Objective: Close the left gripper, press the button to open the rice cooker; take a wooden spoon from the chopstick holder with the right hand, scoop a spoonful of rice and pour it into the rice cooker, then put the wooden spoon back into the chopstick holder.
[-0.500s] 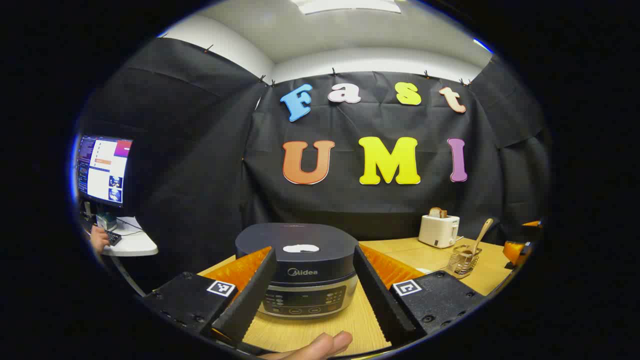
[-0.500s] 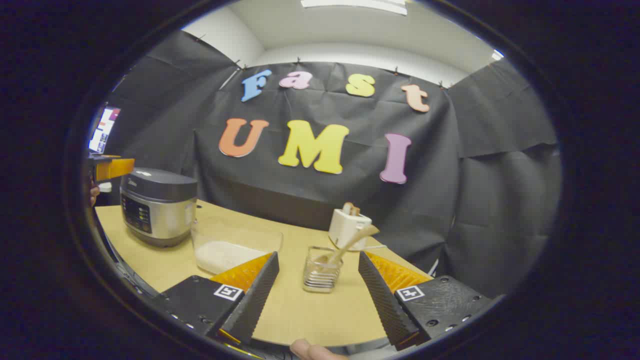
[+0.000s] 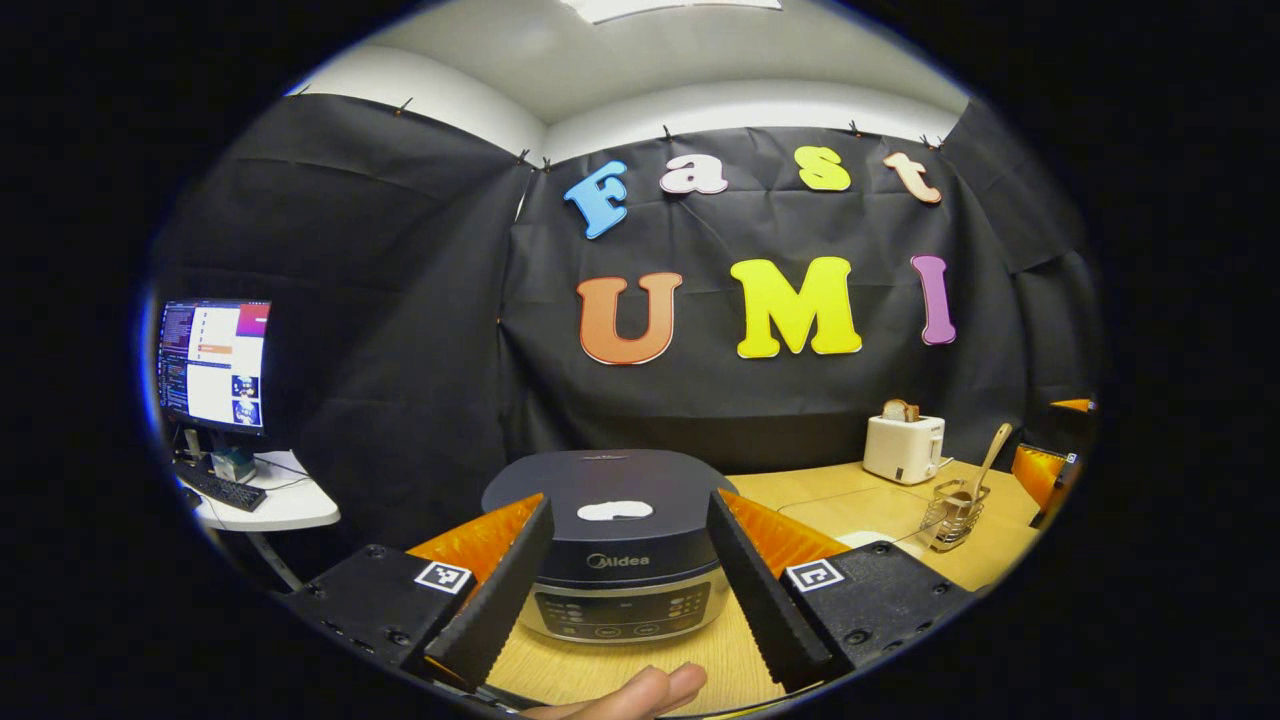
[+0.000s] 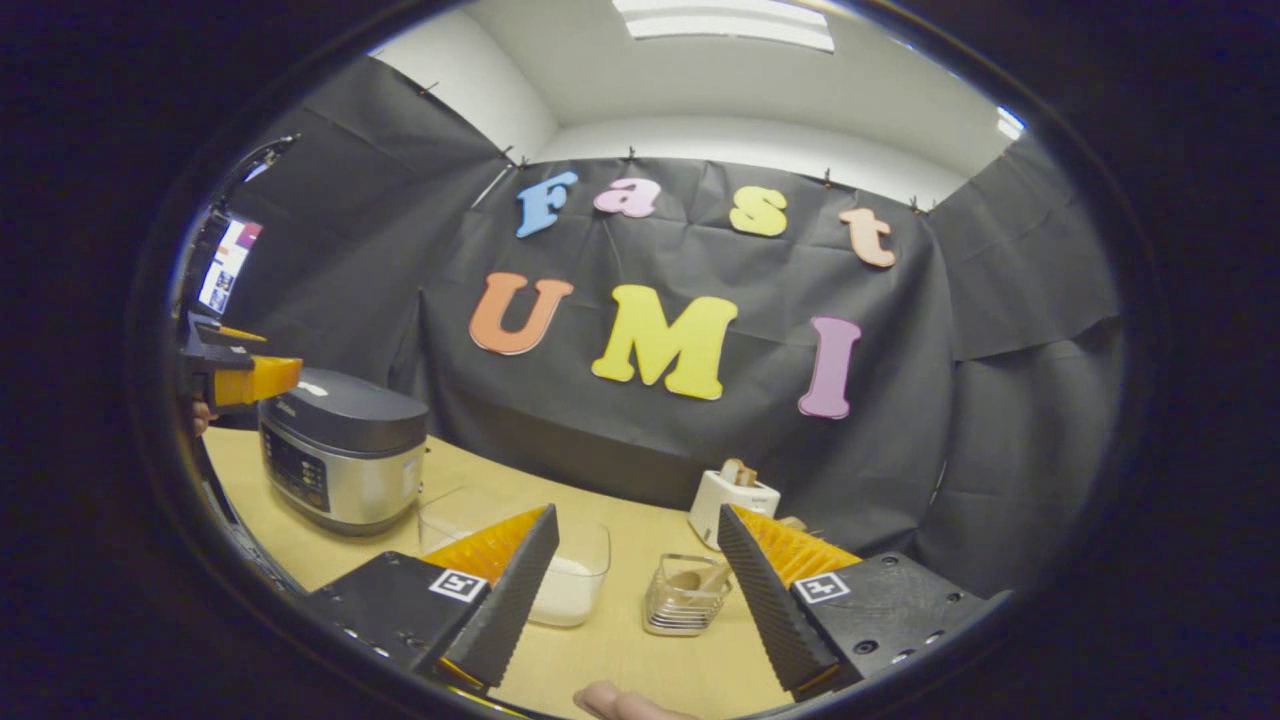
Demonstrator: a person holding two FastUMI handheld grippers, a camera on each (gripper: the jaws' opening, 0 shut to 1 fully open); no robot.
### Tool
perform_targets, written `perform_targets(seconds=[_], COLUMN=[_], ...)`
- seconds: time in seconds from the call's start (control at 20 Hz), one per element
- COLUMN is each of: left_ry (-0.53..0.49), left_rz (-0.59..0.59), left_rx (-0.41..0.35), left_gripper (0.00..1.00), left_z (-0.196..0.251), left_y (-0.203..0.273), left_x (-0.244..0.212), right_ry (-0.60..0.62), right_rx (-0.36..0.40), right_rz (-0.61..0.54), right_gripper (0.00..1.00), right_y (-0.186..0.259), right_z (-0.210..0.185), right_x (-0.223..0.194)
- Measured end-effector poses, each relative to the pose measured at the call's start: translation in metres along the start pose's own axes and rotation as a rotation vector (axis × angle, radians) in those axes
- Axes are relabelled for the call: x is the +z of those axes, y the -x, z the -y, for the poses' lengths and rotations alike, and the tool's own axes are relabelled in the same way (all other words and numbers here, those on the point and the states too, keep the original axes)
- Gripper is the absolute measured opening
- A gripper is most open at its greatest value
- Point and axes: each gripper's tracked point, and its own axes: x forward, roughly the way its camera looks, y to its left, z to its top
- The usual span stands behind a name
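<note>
Dark-lidded silver rice cooker (image 3: 620, 545): lid down, on the wooden desk (image 3: 800, 490) ahead of the left gripper (image 3: 628, 580) | left gripper spread wide, right gripper (image 4: 635, 590) likewise, both empty | advice: clench left fingers first, then press the lid button squarely.

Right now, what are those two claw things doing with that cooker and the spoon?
A person holds a claw in each hand over a wooden table. The left claw is open and lined up in front of the rice cooker, whose lid is shut; the button has not been pressed yet. The right claw is open too, pointing toward the chopstick holder, where the wooden spoon stands. A clear tub of rice waits beside the cooker. Nothing is grabbed.
</note>
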Motion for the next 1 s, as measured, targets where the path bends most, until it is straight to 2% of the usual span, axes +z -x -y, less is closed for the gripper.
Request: perform_targets(seconds=[0.1, 0.3, 0.5, 0.65, 0.9, 1.0], left_ry=[0.000, -0.019, -0.012, -0.044, -0.027, -0.006], left_rz=[-0.031, -0.047, -0.083, -0.057, -0.039, -0.052], left_rx=[-0.019, 0.007, 0.038, 0.070, 0.115, 0.098], left_gripper=[0.98, 0.98, 0.98, 0.98, 0.98, 0.98], left_z=[0.013, 0.029, 0.049, 0.065, 0.078, 0.080], left_y=[-0.004, -0.009, -0.014, -0.012, -0.011, -0.016], left_x=[-0.005, 0.005, 0.016, 0.035, 0.039, 0.029], right_ry=[-0.005, 0.014, -0.051, -0.109, -0.191, -0.190], right_rx=[-0.026, -0.027, 0.012, 0.048, 0.080, 0.073], right_rz=[-0.019, -0.031, -0.051, -0.080, -0.080, -0.112], right_gripper=[0.96, 0.95, 0.95, 0.95, 0.95, 0.96], right_y=[-0.002, -0.009, -0.025, -0.037, -0.050, -0.060], right_z=[0.014, 0.041, 0.074, 0.099, 0.117, 0.114], right_x=[-0.006, -0.013, -0.017, -0.024, -0.034, -0.046])
